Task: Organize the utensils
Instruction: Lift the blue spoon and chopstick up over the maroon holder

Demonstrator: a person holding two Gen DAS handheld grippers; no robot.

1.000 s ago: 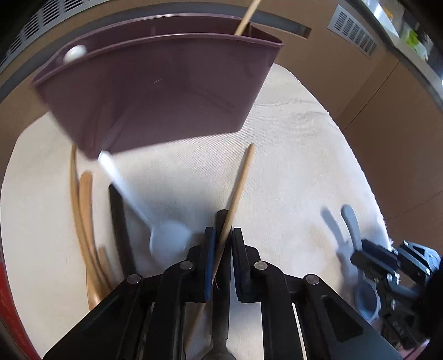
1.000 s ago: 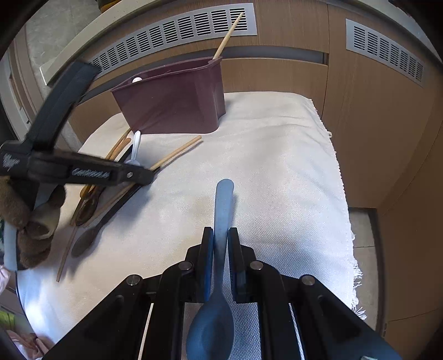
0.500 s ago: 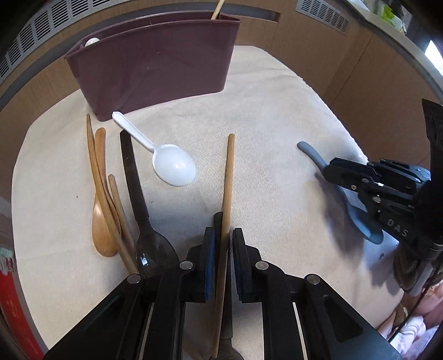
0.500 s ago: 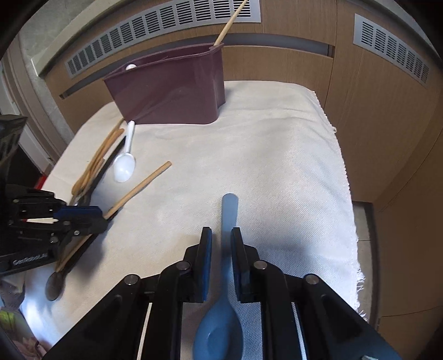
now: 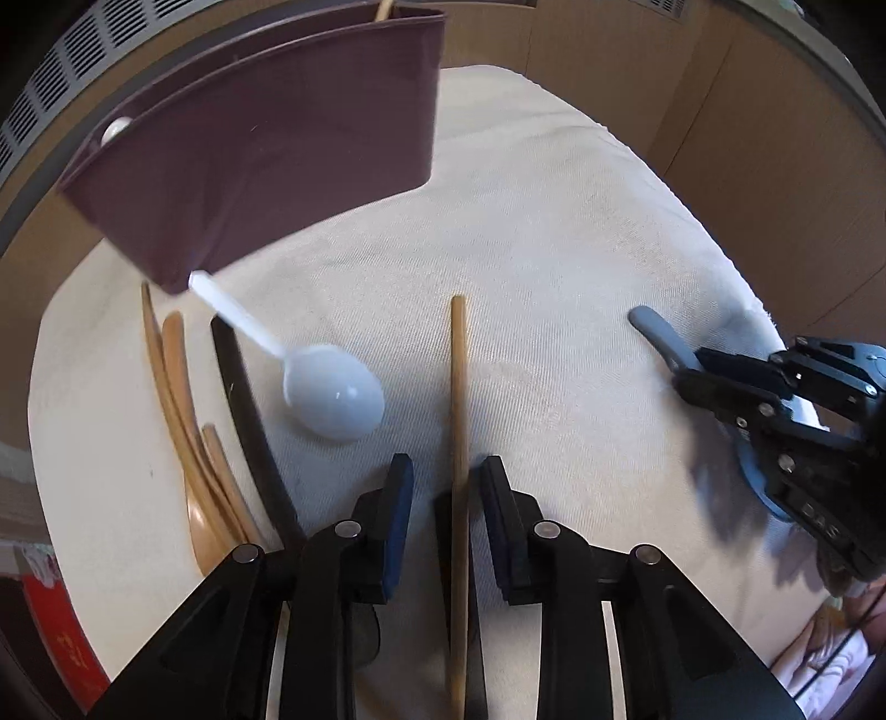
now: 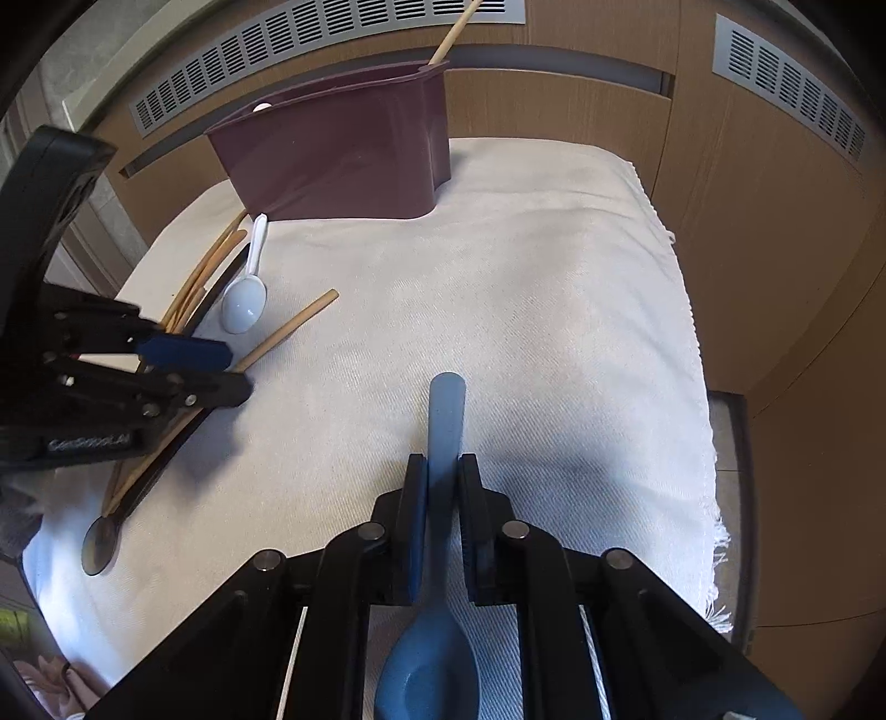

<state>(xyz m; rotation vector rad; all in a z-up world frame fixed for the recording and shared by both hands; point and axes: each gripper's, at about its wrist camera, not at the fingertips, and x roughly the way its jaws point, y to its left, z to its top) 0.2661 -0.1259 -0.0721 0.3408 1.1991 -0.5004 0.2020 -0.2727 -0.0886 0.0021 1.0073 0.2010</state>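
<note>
1. Maroon plastic utensil caddy (image 6: 343,160) stands upright at the far edge of the white cloth (image 6: 526,288), in front of wood-panelled cabinets with metal vent grilles (image 6: 310,39)
2. Inside the caddy, a wooden stick (image 6: 451,33) leans out above the rim at its right end, and a small rounded white tip (image 6: 261,107) shows just over the rim near its left end; what else it holds is hidden by its wall
3. Left gripper (image 5: 447,482) has its blue-padded fingers (image 5: 400,487) spread apart, with a wooden chopstick (image 5: 457,387) lying on the cloth between them; the left pad stands clear of the stick, and whether the right pad touches it I cannot tell
4. Right gripper (image 6: 441,476) has its fingers drawn narrow around the handle of a blue spoon (image 6: 443,421), whose bowl lies back under the gripper body and whose handle end points toward the caddy; whether the spoon rests on the cloth or is lifted I cannot tell
5. White plastic spoon (image 5: 326,382) lies on the cloth just in front of the caddy, its handle end reaching the caddy's near corner
6. Beside it to the left lie a black plastic spoon (image 5: 243,399) and a bundle of wooden utensils (image 5: 183,387), close together and roughly parallel, all outside the caddy
</note>
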